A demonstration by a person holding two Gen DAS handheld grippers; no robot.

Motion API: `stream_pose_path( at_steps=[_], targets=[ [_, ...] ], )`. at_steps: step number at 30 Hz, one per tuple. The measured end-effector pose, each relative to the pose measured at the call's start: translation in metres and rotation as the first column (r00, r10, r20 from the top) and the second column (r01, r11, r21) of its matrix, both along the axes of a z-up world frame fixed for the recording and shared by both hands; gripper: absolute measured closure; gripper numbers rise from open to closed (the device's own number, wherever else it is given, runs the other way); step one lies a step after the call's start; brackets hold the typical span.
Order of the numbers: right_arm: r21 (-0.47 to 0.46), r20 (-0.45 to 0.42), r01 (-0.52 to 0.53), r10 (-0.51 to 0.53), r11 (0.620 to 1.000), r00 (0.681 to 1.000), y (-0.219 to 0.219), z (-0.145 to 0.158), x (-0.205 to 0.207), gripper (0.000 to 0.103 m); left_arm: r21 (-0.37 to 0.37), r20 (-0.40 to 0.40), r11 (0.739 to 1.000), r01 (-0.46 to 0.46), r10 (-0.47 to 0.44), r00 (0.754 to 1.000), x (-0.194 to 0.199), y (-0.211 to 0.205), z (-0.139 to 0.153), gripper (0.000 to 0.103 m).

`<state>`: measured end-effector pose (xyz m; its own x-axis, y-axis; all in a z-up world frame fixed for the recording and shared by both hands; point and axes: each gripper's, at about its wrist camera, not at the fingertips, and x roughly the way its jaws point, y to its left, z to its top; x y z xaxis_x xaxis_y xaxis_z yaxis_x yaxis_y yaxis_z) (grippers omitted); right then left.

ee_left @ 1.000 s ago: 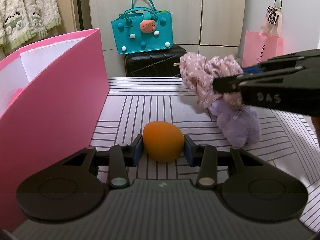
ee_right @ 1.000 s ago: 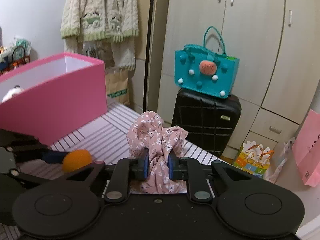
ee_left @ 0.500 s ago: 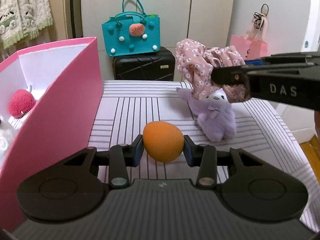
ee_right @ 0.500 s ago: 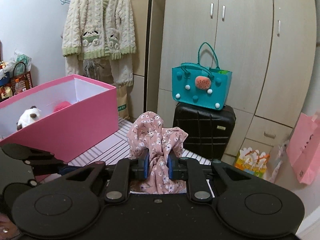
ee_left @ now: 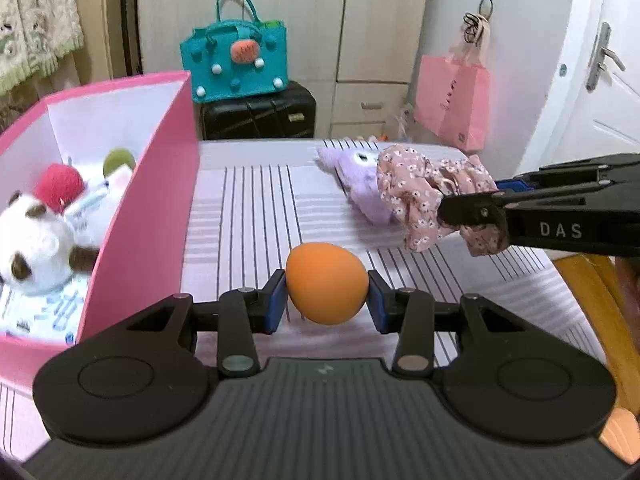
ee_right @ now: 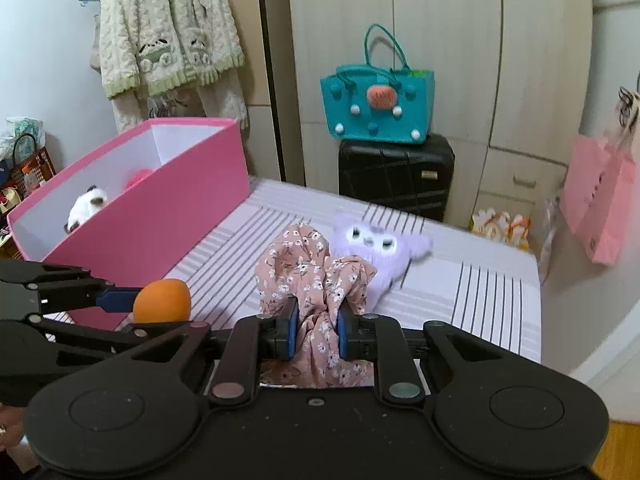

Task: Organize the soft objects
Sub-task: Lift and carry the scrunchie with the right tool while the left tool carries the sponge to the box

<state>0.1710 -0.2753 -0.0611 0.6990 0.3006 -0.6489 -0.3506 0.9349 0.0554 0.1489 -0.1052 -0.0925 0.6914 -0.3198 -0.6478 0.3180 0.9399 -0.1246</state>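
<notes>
Both tongs have risen off the striped table [ee_left: 248,216] with their loads. Left tongs [ee_left: 327,296] clench the orange ball [ee_left: 326,288]; the pink box [ee_left: 152,216] stands to their left, interior now visible, so drop-off is judged next. Right tongs [ee_right: 314,332] clench the floral cloth [ee_right: 312,276]. The purple plush [ee_right: 380,244] lies beyond them. Only the left view shows the box's contents clearly.

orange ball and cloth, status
Left gripper shut on orange ball. Right gripper shut on floral cloth. Pink box open, nothing in the way.
</notes>
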Motion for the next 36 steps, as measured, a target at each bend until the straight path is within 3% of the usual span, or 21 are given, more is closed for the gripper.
stream_pose_path(
  at_steps=[5,11,15,22,27,36],
  targets=[
    [0.020,-0.064,0.005,-0.004,1.000,0.998,0.002,-0.006,-0.020,0.080,0.016,-0.031,1.000,0.017,-0.017,0.999,-0.015,0.007,-0.002,0.062],
    [0.084,-0.137,-0.014,0.025,0.996,0.990,0.007,-0.008,-0.042,0.077,-0.015,-0.107,0.999,0.049,-0.050,0.993,-0.028,0.025,0.001,0.062],
    [0.114,-0.165,-0.046,0.065,0.992,0.984,0.013,-0.003,-0.056,0.076,0.046,-0.093,0.997,0.063,-0.058,0.994,-0.037,0.036,0.005,0.062],
    [0.125,-0.194,-0.099,0.122,0.987,0.973,0.026,0.012,-0.071,0.076,0.074,-0.137,0.991,0.110,-0.099,0.986,-0.046,0.062,0.017,0.062],
    [0.111,-0.195,-0.133,0.153,0.985,0.969,0.041,0.025,-0.080,0.076,0.152,-0.126,0.977,0.148,-0.129,0.984,-0.052,0.077,0.027,0.062],
    [0.083,-0.182,-0.261,0.272,0.962,0.945,0.081,0.057,-0.085,0.076,0.101,-0.268,0.963,0.249,-0.215,0.939,-0.048,0.116,0.046,0.062]
  ],
)
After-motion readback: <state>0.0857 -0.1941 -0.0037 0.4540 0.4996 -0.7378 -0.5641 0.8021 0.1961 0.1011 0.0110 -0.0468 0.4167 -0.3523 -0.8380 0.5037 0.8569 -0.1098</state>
